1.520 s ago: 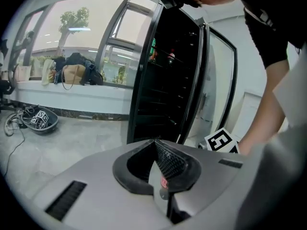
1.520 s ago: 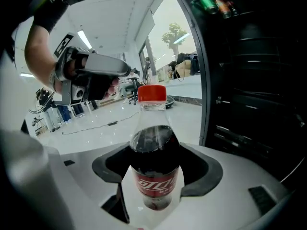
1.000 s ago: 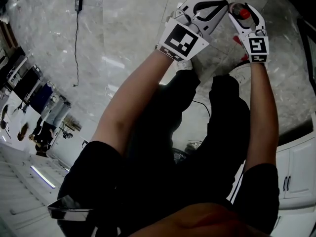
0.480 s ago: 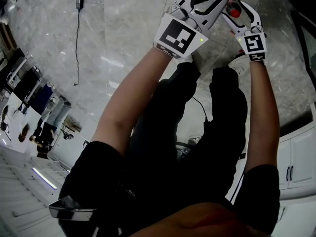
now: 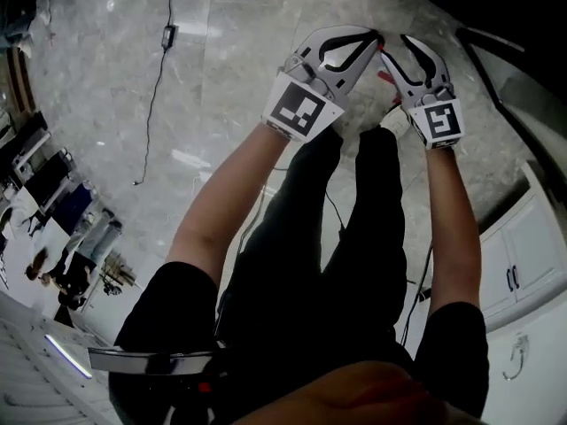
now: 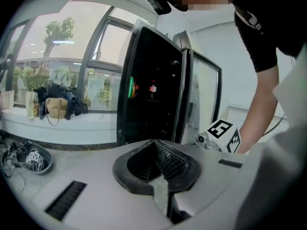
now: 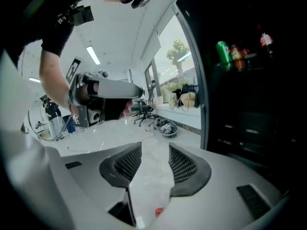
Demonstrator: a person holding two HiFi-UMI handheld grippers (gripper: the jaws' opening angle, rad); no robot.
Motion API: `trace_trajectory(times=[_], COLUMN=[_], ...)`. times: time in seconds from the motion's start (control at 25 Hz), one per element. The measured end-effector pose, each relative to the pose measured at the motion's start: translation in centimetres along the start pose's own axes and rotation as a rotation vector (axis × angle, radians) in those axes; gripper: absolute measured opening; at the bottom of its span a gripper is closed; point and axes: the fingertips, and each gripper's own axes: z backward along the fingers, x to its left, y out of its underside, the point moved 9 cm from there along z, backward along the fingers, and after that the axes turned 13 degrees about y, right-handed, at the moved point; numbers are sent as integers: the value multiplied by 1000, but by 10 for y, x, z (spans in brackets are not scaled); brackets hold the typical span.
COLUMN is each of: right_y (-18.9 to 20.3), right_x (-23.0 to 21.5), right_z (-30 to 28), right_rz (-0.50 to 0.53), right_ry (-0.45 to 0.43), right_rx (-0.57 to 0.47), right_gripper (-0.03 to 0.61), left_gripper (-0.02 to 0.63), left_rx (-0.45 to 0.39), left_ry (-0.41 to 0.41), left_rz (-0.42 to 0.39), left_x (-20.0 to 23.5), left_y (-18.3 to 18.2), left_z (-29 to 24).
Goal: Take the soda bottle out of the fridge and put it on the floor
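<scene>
Up off the soda bottle (image 7: 158, 211) have come the left gripper (image 6: 160, 175), jaws together and empty, and the right gripper (image 7: 151, 166), jaws half apart, just closing on nothing. The right gripper view shows the bottle on the floor (image 7: 144, 147) beside the open fridge (image 6: 152, 104); the left gripper view misses it.

Grey marble floor (image 5: 230, 42), white cabinets (image 5: 532, 255) — tall windows (image 6: 57, 66) admit daylight.
</scene>
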Motion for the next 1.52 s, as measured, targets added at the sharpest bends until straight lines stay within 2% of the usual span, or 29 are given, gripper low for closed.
trace_trajectory(times=[0.2, 0.4, 0.52, 0.64, 0.88, 1.08, 1.28, 1.52], right_y=[-151, -296, -352, -396, -449, -478, -492, -496], right_x=[7, 26, 46, 68, 107, 122, 115, 110], right_z=[99, 196, 242, 285, 360, 392, 397, 392], right_rz=[7, -34, -27, -39, -69, -39, -9, 12], right_ry=[20, 57, 69, 72, 100, 125, 125, 126], right_rx=[-92, -120, -133, -158, -243, -295, -333, -334], right_gripper=[18, 12, 12, 12, 12, 12, 12, 12], left_gripper=[0, 0, 0, 0, 0, 0, 0, 0], left_rx=[-34, -81, -120, -124, -178, -189, -222, -204], left_ry=[46, 140, 181, 213, 278, 305, 277, 277], left_rz=[-32, -74, -48, -47, -56, -116, -97, -89], left_x=[-39, -83, -114, -147, -197, -216, -216, -220], left_y=[-131, -268, -317, -354, -409, -439, -450, -446], left_z=[35, 87, 113, 138, 176, 193, 194, 193])
